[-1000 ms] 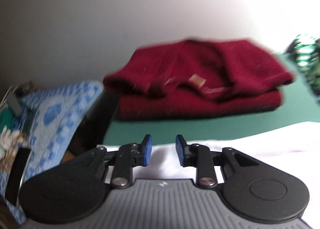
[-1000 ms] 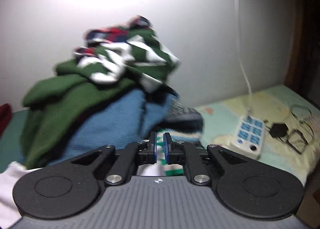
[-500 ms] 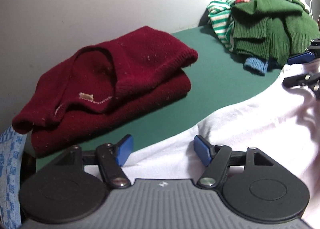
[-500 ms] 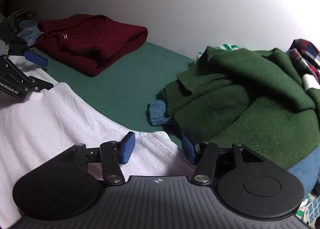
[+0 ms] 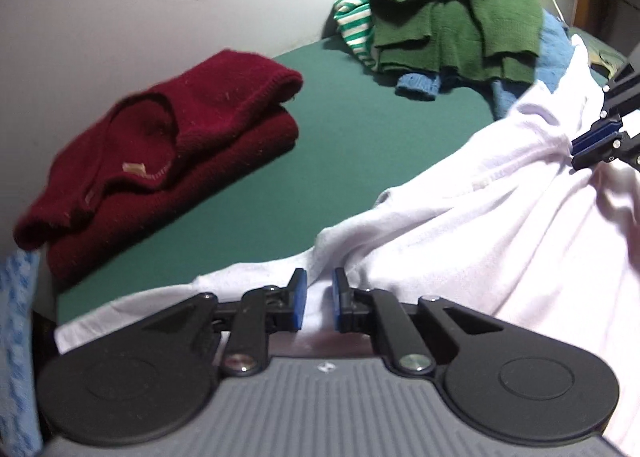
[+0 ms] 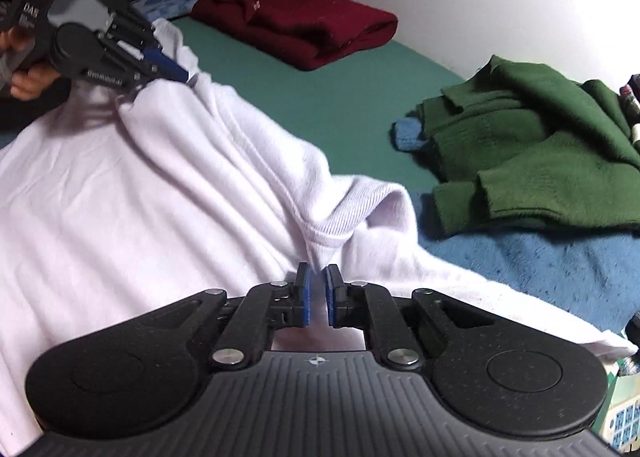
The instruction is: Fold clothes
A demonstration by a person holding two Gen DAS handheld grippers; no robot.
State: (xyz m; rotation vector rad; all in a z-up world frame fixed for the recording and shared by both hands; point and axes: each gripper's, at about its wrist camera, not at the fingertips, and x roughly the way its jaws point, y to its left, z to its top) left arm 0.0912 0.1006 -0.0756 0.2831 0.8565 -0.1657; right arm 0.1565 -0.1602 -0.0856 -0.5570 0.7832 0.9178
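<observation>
A white garment [image 5: 500, 225] lies spread and rumpled across the near part of a green surface [image 5: 360, 129], and both grippers are at its far edge. The left gripper [image 5: 318, 303] has its jaws closing, narrow now, with white cloth between the blue pads; whether the pads already press on the cloth cannot be told from its own view. Seen from the right wrist, a hand [image 6: 28, 77] holds this gripper, and cloth bunches at its tip. The right gripper [image 6: 316, 299] is likewise closing to a narrow gap, with a ribbed fold of the white garment between its pads. A folded dark red sweater [image 5: 168, 145] rests on the green surface by the wall, well apart from the white garment. A loose heap with a green sweater [image 6: 540, 145] and a blue knit [image 6: 540, 265] sits beside the right gripper.
</observation>
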